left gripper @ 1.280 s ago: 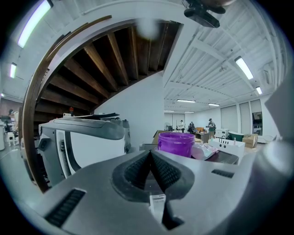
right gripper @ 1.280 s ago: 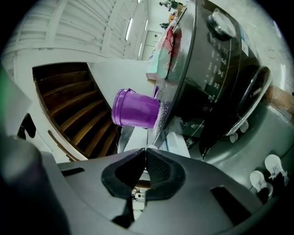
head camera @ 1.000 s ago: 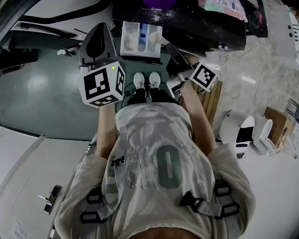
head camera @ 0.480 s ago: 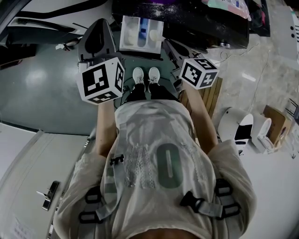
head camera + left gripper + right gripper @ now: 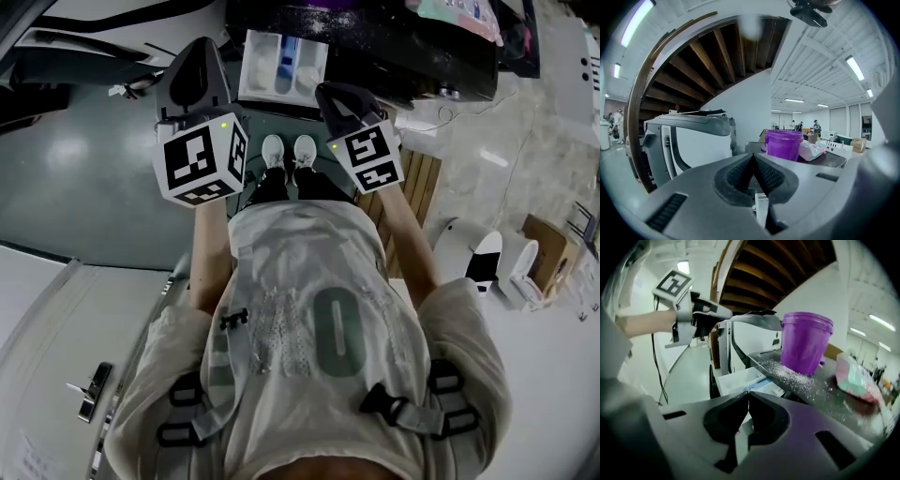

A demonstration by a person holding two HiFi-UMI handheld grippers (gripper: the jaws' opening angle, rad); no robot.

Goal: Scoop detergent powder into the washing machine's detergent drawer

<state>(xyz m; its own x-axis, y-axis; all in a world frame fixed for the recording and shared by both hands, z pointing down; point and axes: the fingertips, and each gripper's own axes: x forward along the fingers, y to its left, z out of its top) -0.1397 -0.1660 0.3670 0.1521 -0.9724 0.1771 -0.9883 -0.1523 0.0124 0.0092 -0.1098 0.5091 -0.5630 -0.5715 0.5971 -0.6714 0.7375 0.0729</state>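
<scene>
Standing before the washing machine (image 5: 403, 52), the person holds up the left gripper (image 5: 753, 157) and the right gripper (image 5: 746, 394), each with its fingers (image 5: 738, 176) closed tip to tip on nothing and each carrying a cube (image 5: 202, 159) printed with black-and-white square markers. The white detergent drawer (image 5: 255, 67) is pulled out in front of the person's white shoes (image 5: 289, 155). A purple tub (image 5: 806, 341) stands on the machine's dark top amid spilled powder (image 5: 792, 375), near a pink and teal bag (image 5: 855, 376) whose print is too blurred to read, and a large "0" shows on the pale shirt (image 5: 323, 309).
</scene>
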